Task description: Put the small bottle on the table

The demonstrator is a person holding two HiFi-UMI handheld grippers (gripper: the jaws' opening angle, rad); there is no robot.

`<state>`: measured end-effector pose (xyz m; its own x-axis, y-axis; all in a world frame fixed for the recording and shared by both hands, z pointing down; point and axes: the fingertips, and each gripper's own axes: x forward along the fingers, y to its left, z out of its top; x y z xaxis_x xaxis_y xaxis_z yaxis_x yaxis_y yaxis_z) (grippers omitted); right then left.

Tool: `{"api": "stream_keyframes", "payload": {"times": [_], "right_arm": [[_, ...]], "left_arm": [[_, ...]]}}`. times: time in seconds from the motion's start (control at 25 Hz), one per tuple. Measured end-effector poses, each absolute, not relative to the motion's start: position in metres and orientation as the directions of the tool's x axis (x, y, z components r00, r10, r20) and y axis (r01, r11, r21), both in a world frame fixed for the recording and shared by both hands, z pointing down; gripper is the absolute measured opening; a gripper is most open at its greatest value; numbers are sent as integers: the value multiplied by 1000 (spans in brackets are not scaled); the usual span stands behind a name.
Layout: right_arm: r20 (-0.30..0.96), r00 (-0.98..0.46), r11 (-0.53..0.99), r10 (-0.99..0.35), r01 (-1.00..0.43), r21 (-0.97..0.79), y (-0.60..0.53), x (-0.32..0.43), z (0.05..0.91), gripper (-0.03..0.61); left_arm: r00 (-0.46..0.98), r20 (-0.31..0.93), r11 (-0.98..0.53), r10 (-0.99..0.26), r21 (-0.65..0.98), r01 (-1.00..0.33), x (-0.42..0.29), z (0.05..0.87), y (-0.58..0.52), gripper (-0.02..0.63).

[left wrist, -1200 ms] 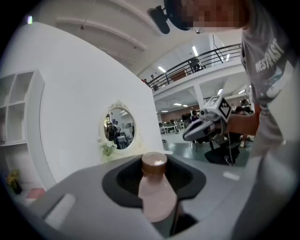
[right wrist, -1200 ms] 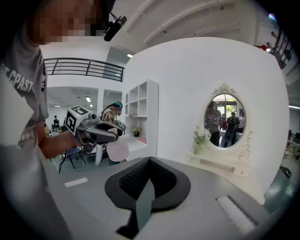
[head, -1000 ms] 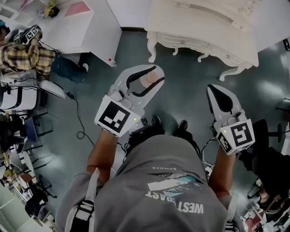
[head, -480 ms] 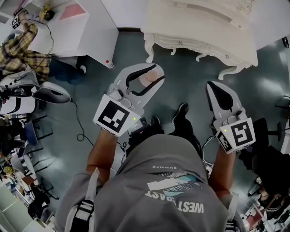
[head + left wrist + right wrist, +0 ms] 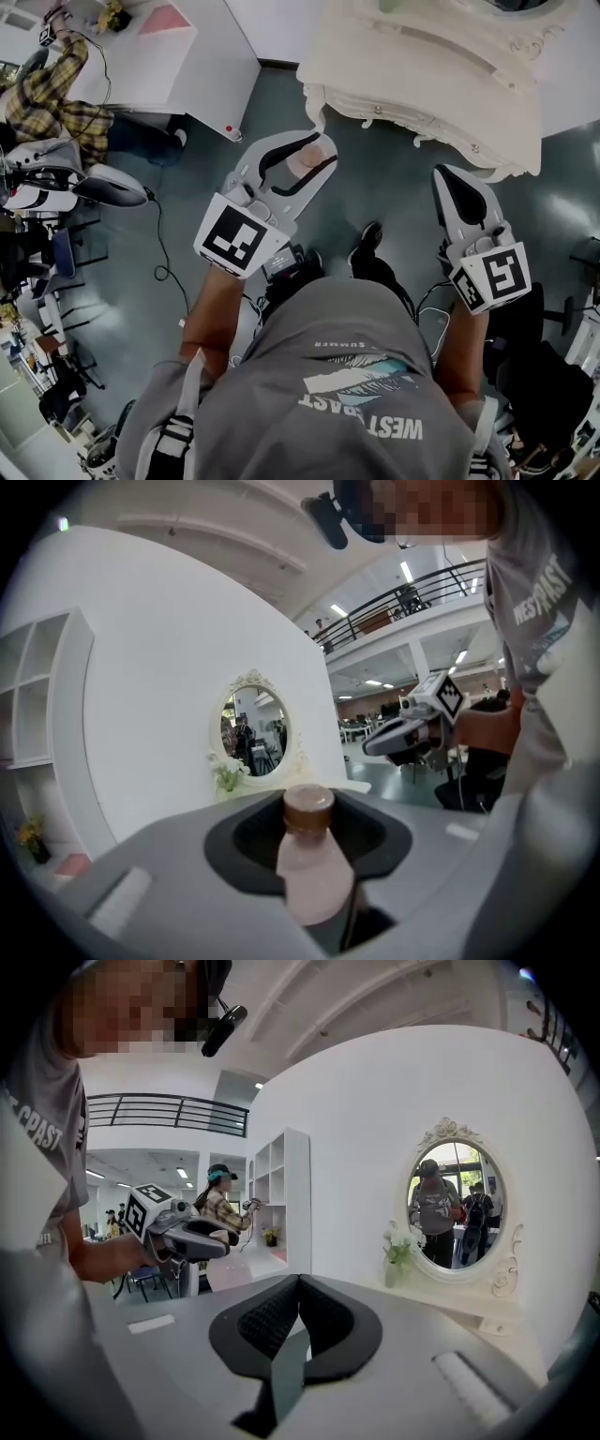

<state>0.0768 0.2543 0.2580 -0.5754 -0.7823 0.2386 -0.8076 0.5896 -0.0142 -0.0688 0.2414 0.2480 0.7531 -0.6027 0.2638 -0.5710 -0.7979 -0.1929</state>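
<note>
Pale pink, the small bottle [image 5: 315,869] is clamped in our left gripper [image 5: 317,150], which we hold just short of the cream table [image 5: 422,75]; our right gripper [image 5: 446,178], near that table too, is clenched empty.

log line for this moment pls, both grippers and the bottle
left hand-held gripper: shut on small bottle | right hand-held gripper: shut, empty | table: ahead, small bottle not yet on it
</note>
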Motion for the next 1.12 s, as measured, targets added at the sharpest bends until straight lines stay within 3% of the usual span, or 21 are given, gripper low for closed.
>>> {"api": "stream_keyframes", "payload": {"times": [0.56,1.12], "right_arm": [[222,-686,698,-693,-716,-33,173,143,262,3],[211,-685,690,-697,-721,-64,141,192,269,3]], "left_arm": [[654,273,-707,-705,-206,-676,-1,248,183,133],[650,292,-712,-701,-229,-664,46,246,154,133]]}}
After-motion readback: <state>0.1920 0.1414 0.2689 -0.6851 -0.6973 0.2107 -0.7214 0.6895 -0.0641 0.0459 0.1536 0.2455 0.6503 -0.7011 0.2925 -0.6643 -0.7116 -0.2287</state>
